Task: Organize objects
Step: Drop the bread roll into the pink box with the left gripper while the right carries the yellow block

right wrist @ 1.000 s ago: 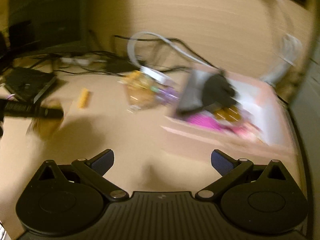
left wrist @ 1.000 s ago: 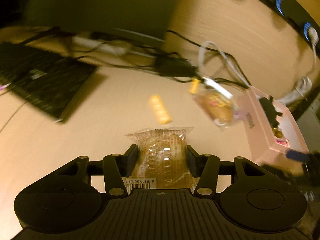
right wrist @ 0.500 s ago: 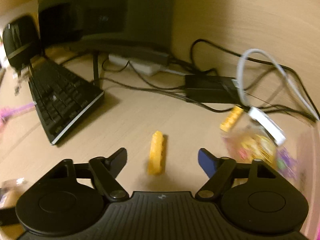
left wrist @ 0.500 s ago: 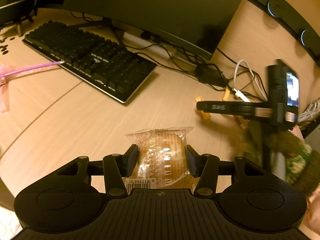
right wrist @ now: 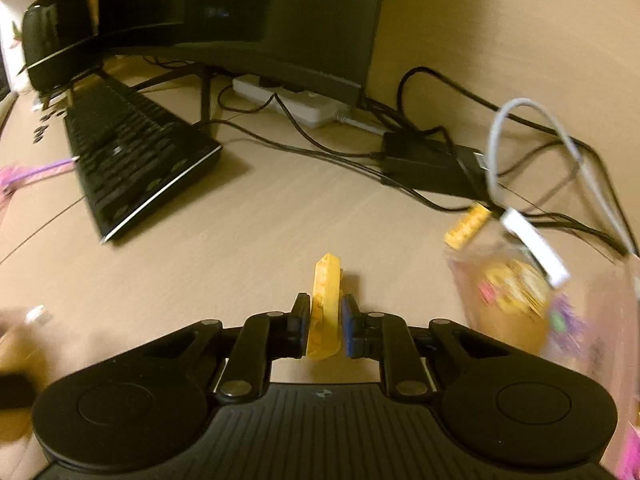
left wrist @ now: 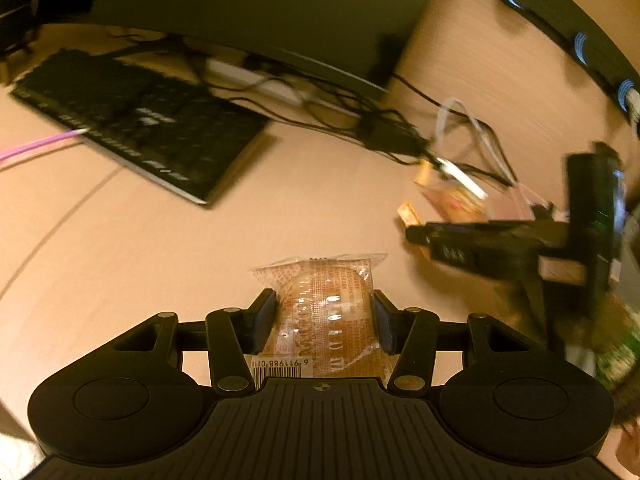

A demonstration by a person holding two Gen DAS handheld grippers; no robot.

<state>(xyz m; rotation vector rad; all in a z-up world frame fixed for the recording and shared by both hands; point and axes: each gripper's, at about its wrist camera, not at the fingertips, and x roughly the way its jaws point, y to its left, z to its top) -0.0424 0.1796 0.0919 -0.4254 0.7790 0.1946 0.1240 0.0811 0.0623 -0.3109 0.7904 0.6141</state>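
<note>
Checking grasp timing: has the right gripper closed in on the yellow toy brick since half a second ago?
Yes. The right gripper advanced toward the black keyboard side of the desk, and its jaws now clamp the yellow plastic toy brick, which earlier lay ahead of open jaws.

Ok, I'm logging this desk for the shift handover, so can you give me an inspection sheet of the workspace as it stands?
Surface: light wood desk, some bare space in the middle.
Job's things: wrapped snack in the left gripper; yellow brick in the right gripper; second yellow brick and a clear snack bag on the desk.
Clutter: black keyboard; pink strip, left edge.
Grippers: left gripper shut on the snack; right gripper shut on the brick.
Cables: black leads, power adapter, white power strip, grey cable.
Surroundings: monitor, dark speaker.
</note>
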